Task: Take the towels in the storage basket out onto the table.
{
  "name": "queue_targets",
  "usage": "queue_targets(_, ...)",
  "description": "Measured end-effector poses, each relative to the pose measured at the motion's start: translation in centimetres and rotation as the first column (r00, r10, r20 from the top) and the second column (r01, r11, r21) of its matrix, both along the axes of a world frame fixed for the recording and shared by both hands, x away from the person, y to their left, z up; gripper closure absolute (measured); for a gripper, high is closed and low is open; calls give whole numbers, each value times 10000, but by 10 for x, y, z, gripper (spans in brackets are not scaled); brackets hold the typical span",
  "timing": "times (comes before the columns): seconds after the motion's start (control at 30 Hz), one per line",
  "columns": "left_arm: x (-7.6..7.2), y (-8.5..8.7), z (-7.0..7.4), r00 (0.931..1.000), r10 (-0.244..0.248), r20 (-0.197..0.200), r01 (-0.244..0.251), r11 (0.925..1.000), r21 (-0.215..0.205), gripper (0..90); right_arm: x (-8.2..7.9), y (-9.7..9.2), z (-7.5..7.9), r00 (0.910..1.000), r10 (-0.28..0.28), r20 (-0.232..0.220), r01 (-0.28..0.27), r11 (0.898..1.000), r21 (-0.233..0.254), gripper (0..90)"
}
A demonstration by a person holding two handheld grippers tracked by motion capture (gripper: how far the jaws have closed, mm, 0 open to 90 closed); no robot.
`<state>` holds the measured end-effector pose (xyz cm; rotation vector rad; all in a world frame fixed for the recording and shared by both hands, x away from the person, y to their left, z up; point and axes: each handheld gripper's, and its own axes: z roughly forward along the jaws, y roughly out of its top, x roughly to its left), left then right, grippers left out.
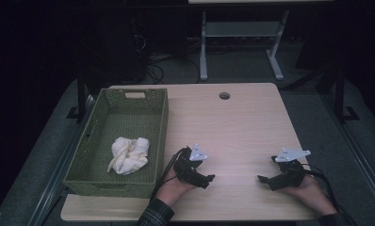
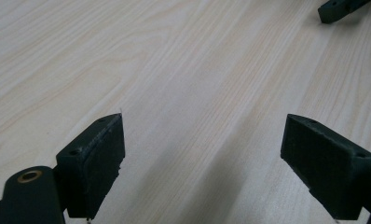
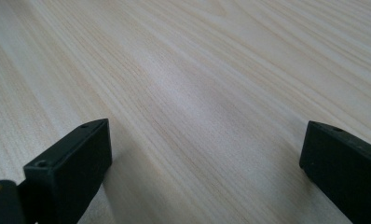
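Cloth (image 1: 129, 155), white and bunched up, lies inside the green basket (image 1: 162, 123) on the left side of the table (image 1: 242, 122) in the high view. Both grippers sit low near the front edge, well apart from each other. The left gripper (image 1: 209, 178) is just beside the basket and the right gripper (image 1: 262, 179) is farther off.

From the left gripper view, its jaws are spread wide with bare wood between them, and the tip of the other gripper pokes in at the top corner.

From the right gripper view, its jaws are spread wide too, holding nothing.

A reach for the cloth could bump the basket wall and push the basket. The folds of the cloth are hard to make out, and the room behind is dark.
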<state>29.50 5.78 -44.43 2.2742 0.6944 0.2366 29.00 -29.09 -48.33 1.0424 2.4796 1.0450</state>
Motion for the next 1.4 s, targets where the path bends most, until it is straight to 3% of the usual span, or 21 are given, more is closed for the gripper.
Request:
queue_targets(0.73,2,0,19,10000,-21,61,21,10000,-51,132,0,0,0,10000,-20,2,20,10000,0,17)
queue_targets(1.4,10,-2,36,9996,-186,-192,183,9998,-118,131,0,0,0,10000,27,10,-27,10000,-30,17)
